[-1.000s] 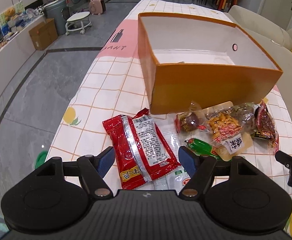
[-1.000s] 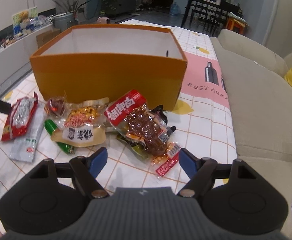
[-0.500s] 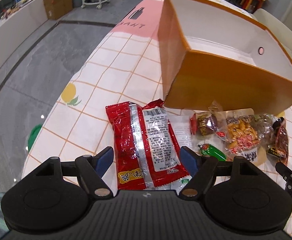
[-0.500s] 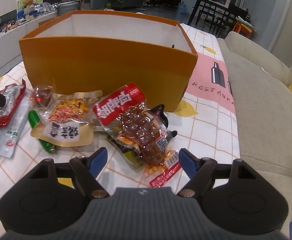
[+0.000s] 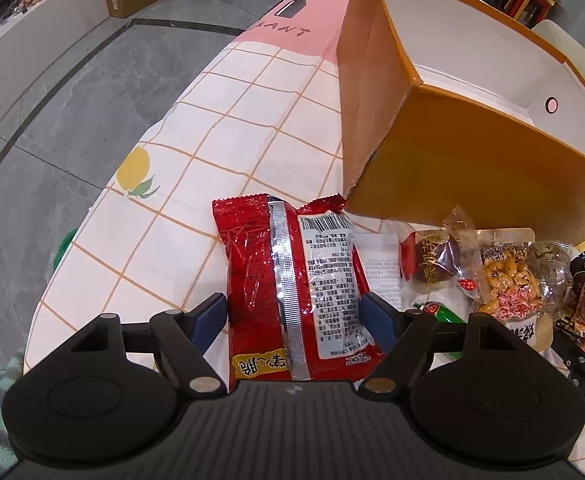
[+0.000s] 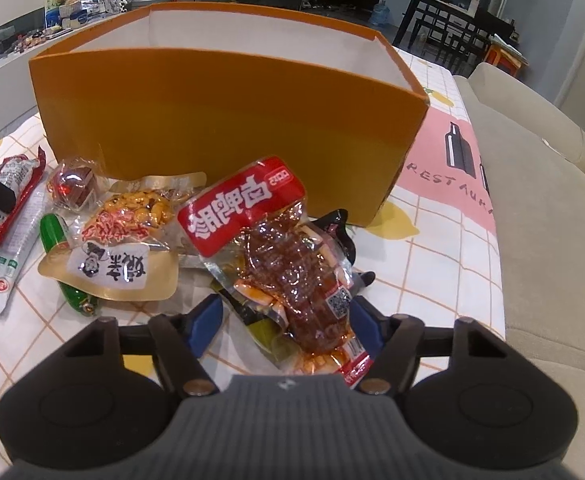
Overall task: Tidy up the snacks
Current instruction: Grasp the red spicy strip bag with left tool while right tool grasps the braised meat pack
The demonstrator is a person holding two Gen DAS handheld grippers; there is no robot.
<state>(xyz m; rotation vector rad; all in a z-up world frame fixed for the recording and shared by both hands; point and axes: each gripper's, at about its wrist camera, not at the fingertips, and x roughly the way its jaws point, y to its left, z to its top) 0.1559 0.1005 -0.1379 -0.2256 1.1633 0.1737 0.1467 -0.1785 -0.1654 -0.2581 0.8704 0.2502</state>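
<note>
Left tool was open w/ the red snack pack lying lengthwise between its fingers, not pinched yet. Right tool had just been closing around the meat pack, also lengthwise. Orange box sat straight ahead on the counter.

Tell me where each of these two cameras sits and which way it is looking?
Left wrist: sits on the left gripper, looking steeply down at a red snack packet between its open fingers; only the gripper shows.
Right wrist: sits on the right gripper, looking down at a braised-meat packet between its fingers, which have just been closing.
Shared: the orange box, the snack pile and the checked tablecloth.
</note>
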